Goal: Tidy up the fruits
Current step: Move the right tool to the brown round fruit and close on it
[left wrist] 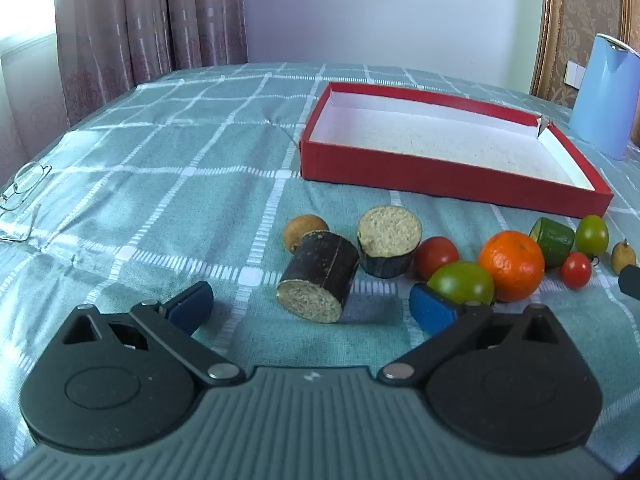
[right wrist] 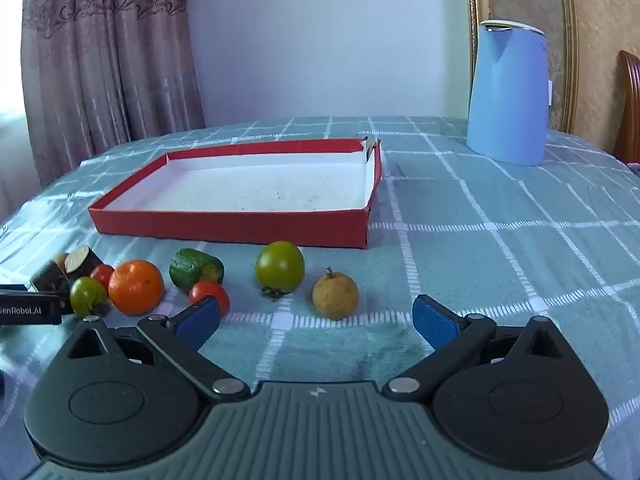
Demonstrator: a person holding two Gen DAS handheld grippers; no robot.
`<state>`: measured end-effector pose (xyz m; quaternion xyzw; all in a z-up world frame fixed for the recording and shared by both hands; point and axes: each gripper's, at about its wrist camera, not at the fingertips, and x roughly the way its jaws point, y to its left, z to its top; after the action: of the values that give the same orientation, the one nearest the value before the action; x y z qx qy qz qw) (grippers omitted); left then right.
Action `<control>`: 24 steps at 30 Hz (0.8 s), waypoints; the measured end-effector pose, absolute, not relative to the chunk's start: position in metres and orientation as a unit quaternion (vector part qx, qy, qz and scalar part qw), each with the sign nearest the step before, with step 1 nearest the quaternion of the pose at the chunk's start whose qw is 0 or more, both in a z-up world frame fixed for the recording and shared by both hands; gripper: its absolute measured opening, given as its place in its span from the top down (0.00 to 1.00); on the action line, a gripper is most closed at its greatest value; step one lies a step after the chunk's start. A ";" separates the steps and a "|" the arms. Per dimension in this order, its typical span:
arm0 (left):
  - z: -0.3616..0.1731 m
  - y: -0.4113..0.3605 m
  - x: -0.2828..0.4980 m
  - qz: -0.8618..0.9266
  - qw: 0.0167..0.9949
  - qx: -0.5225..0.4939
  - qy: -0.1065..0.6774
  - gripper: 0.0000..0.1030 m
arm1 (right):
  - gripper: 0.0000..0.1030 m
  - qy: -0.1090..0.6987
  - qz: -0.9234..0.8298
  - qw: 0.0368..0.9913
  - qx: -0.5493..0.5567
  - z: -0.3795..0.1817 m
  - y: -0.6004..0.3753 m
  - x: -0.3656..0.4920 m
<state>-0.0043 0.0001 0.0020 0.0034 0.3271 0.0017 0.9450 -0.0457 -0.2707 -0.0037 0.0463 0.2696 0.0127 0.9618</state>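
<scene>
Hovering over the fruit row, both grippers spread wide and empty; nothing yet in the red box.

The left gripper (left wrist: 310,304) hangs with its jaws fully apart, nothing between the pads, aimed down at the near dark-skinned cut piece (left wrist: 318,282), which lies on its side just ahead of it; that looks like its first pick. The right gripper (right wrist: 316,320) is likewise wide and holding nothing, with the small brown fruit (right wrist: 335,295) almost centred ahead between its fingers. The orange (right wrist: 136,287), green tomato (right wrist: 279,267) and green cut piece (right wrist: 195,273) lie in a loose line on the checked cloth (right wrist: 500,248), just in front of the red box (right wrist: 228,226), which stands bare inside, probably as the drop place. Blue kettle (right wrist: 508,96) stands well apart.
</scene>
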 end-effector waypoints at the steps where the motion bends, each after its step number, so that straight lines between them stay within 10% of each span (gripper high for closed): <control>1: 0.004 0.001 -0.009 0.006 0.951 0.002 0.310 0.00 | 0.00 0.266 0.014 0.963 0.045 -0.003 -0.269 -0.047; 24: 0.022 -0.021 -0.038 0.006 0.968 0.000 0.250 0.00 | 0.00 0.231 0.038 0.971 0.049 0.015 -0.246 -0.064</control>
<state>-0.0379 -0.0208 0.0217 -0.0001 0.2495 0.0063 0.9684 -0.0644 -0.2460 0.0147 0.0495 0.2310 0.0381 0.9709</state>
